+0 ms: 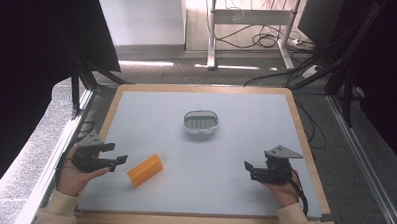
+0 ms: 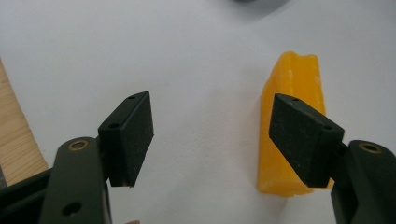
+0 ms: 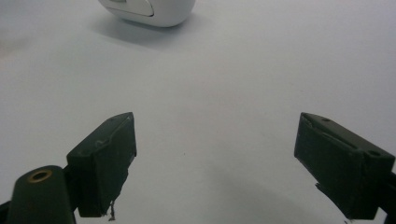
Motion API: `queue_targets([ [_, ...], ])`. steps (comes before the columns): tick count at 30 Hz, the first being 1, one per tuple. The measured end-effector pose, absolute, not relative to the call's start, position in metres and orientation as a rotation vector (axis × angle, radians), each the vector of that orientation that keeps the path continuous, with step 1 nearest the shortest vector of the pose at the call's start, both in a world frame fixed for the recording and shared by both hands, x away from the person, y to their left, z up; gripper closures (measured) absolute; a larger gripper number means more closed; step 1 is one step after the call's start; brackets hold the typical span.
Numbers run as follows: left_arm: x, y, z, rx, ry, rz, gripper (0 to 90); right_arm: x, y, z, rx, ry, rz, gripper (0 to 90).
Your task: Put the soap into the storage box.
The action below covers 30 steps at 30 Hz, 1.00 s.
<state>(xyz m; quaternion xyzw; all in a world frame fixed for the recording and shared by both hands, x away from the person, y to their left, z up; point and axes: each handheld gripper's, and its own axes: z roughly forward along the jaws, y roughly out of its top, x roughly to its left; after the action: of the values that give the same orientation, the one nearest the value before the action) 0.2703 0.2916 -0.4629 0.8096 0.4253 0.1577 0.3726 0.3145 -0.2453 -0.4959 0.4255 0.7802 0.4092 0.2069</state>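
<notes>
My left gripper [image 1: 118, 163] sits at the near left of the table [image 1: 152, 103], held in my left hand [image 1: 74, 175], with its jaws spread apart and nothing clamped between them. In the left gripper view [image 2: 211, 135] bare tabletop lies between the two black pads. The orange block [image 1: 145, 170] lies flat on the grey surface just to the right of that gripper's tips, near but not touching as far as I can tell from the high view. In the left gripper view the orange block [image 2: 287, 121] stands partly behind the right-hand pad [image 2: 299, 135], outside the gap rather than within it; whether that pad brushes the block I cannot tell. The block runs lengthwise away from the gripper, its far end pale and slightly notched.

My right gripper [image 1: 248, 169] rests at the near right of the table in my right hand [image 1: 284, 187], well apart from the block. Its jaws likewise stand wide open on nothing; the right gripper view [image 3: 215, 154] shows plain grey surface between the pads.

A small white oval dish [image 1: 201, 122] with a slotted insert sits toward the middle of the table, farther off than both grippers and well clear of the block. Its near edge appears at the top of the right gripper view [image 3: 149, 11].

The table has a pale wooden border [image 1: 305, 141] around the grey mat.
</notes>
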Motion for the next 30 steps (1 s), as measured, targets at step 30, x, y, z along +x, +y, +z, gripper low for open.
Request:
queue_targets([
  [30,0.266,0.268,-0.425,2.178,0.993,0.417,31.5,0.311,-0.242,-0.5,1.201,2.196,1.153,14.5],
])
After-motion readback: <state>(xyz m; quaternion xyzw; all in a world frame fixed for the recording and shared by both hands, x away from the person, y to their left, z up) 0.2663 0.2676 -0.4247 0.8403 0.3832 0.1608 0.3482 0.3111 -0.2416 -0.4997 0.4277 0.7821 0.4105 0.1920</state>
